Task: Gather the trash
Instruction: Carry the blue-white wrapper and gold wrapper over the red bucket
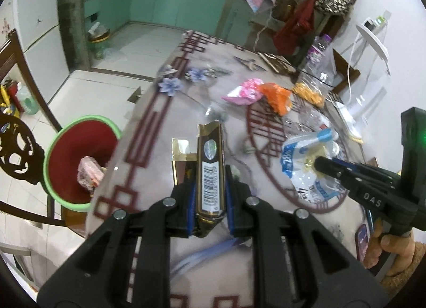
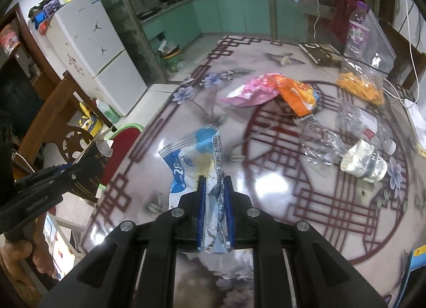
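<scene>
Glossy tabletop point(image 2: 279, 180) with a red lattice and flower print is what everything's set on, and a teal kitchen is seen behind it through a doorway. Taking the bin point(image 1: 80, 164) as the landmark: it's a green-rimmed red tub tucked right against the table's edge, with one wrapper already inside, probably parked there so trash can be dropped straight off the edge. The left gripper point(image 1: 210, 196) is seen just beside the bin, above the table, its fingers pinched tight on a brown box point(image 1: 210, 169) held lengthwise with the barcode up. The right gripper point(image 2: 215, 214) is a bit farther from the bin, clamped on a blue-white bag point(image 2: 197, 158) by one end so the rest hangs free above the surface. Both pieces look lifted clear, so a carry toward the bin seems to be the step in hand. Well away from the bin, more trash is still left on the table: a pink wrapper point(image 2: 250, 92), an orange wrapper point(image 2: 295, 94), crushed bottles point(image 2: 354, 132) and a paper cup point(image 2: 364, 164). A white fridge point(image 2: 90, 49) is seen past the bin.
</scene>
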The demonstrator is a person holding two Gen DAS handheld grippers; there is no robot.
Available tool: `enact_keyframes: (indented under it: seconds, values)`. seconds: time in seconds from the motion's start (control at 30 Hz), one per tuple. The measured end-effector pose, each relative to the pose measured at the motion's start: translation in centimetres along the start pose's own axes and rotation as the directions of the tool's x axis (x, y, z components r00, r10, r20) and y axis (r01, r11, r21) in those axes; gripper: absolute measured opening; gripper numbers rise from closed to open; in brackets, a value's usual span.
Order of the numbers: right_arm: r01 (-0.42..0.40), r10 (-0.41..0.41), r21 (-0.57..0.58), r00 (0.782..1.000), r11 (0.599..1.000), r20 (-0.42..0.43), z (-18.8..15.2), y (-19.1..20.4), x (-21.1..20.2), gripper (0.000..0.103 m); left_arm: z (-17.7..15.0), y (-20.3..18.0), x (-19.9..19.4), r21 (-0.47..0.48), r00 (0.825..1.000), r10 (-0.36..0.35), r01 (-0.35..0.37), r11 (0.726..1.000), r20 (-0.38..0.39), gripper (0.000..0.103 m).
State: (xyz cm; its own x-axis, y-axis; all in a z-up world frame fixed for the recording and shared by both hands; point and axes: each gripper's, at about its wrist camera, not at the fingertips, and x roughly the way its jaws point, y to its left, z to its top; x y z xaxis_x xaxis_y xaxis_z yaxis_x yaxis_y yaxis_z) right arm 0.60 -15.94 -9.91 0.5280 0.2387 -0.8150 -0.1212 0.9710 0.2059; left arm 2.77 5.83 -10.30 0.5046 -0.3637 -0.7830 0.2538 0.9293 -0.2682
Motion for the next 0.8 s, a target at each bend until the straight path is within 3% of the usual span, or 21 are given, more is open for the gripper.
enact_keyframes:
  seconds: [0.8]
  values:
    - [-0.043, 0.041, -0.07, 0.998, 0.997, -0.037, 3.9, 11.8, 6.4, 0.013, 1.7, 13.9, -2.9, -0.098, 0.997, 0.078, -0.076, 0.992, 0.02, 0.017]
